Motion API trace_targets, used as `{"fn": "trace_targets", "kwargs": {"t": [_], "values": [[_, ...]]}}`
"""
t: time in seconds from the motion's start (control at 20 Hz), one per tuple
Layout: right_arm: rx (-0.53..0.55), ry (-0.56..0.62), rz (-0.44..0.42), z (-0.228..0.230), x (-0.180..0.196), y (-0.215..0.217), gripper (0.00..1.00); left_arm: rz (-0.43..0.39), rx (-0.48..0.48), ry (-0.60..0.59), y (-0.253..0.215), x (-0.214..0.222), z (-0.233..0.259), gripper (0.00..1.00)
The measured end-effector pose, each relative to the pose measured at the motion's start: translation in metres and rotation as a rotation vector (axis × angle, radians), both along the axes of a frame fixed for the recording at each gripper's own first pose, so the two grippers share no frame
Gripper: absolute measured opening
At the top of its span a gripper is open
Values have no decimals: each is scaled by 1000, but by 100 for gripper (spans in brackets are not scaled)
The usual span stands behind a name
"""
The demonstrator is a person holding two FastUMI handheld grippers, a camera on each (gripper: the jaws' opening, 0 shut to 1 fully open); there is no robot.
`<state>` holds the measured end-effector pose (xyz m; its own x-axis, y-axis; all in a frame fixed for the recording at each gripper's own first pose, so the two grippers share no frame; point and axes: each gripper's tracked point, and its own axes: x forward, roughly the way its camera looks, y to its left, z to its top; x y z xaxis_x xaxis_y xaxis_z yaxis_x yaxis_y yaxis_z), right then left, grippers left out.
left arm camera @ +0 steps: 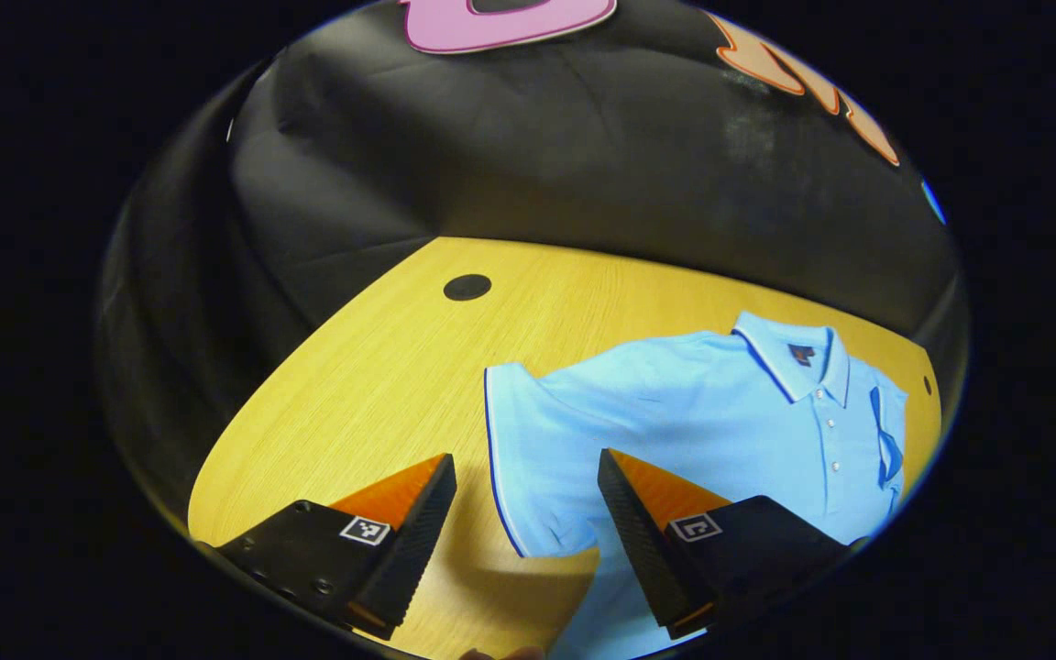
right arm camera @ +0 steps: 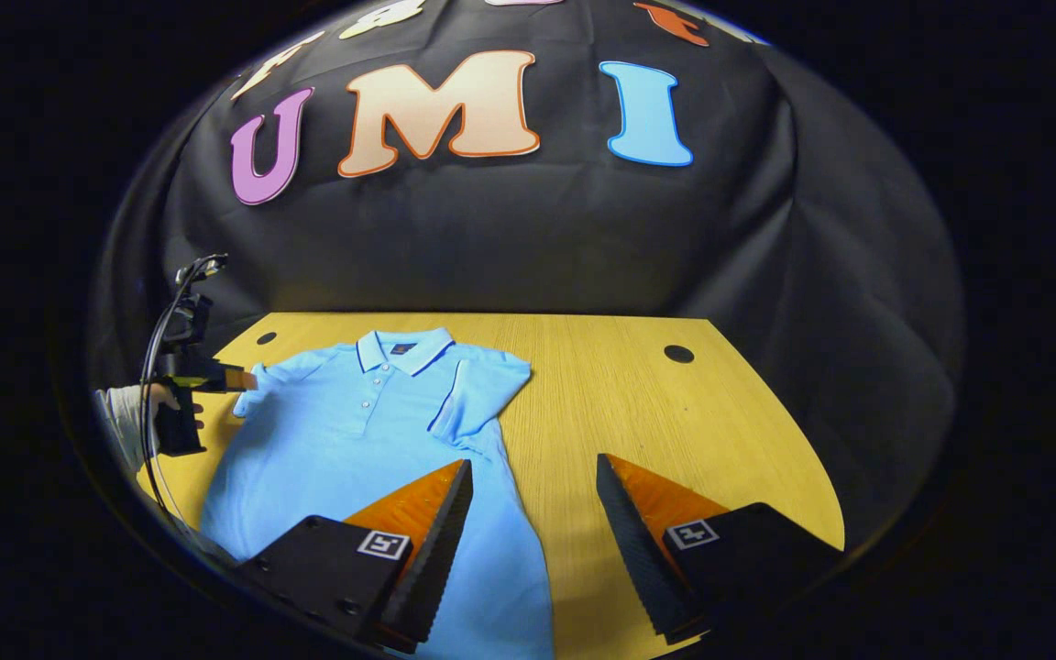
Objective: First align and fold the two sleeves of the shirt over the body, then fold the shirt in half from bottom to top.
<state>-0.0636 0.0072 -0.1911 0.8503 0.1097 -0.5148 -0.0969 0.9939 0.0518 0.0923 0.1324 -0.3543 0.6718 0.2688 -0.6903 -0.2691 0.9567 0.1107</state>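
A light blue polo shirt (left arm camera: pixel 693 412) lies face up on the wooden table, collar (left arm camera: pixel 789 353) toward the back wall. My left gripper (left arm camera: pixel 526 477) is open and hovers just above the near sleeve (left arm camera: pixel 514 431), whose dark-trimmed edge runs between the fingers. In the right gripper view the shirt (right arm camera: pixel 354 440) lies at the left, and its right-hand sleeve (right arm camera: pixel 482 385) is folded in over the body. My right gripper (right arm camera: pixel 533 481) is open over the shirt's lower side edge, holding nothing. The left gripper (right arm camera: pixel 216 376), held by a hand (right arm camera: pixel 129 408), sits at the other sleeve (right arm camera: pixel 253 390).
The table (right arm camera: pixel 675 431) has bare wood to the right of the shirt and a dark round hole (right arm camera: pixel 678 353) near its back edge. Another hole (left arm camera: pixel 467 287) shows in the left gripper view. Black cloth walls close off the back and sides.
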Motion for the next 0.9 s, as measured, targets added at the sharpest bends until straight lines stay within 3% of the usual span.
{"fn": "trace_targets", "kwargs": {"t": [0.05, 0.1, 0.2, 0.25, 0.3, 0.35, 0.4, 0.55, 0.6, 0.9], "values": [[-5, -1, 5, 1, -4, 4, 86, -4, -6, 20, 0, 1, -7, 94], [-10, 0, 9, 0, -7, 7, 78, -11, -16, 26, -3, 1, -7, 94], [-22, 5, 7, -1, -11, 11, 78, -38, -10, 26, -4, 5, -6, 93], [-28, 6, 3, 0, -12, 12, 86, -45, -13, 26, -6, 6, -5, 92], [-33, 8, 0, -1, -13, 13, 86, -55, -41, 21, -11, 8, -7, 91], [-33, 8, -2, 0, -13, 15, 78, -66, -74, 15, -21, 10, -8, 79], [-33, 7, -3, 0, -12, 17, 78, -74, -87, 11, -26, 12, -7, 68], [-37, 6, -9, 3, -13, 18, 86, -93, -98, 17, -32, 15, -11, 5], [-33, 4, -13, 3, -13, 19, 86, -93, -89, 19, -32, 14, -12, 0], [-43, 1, -15, 8, -18, 23, 86, -186, -109, -4, -69, 22, 8, 0]]}}
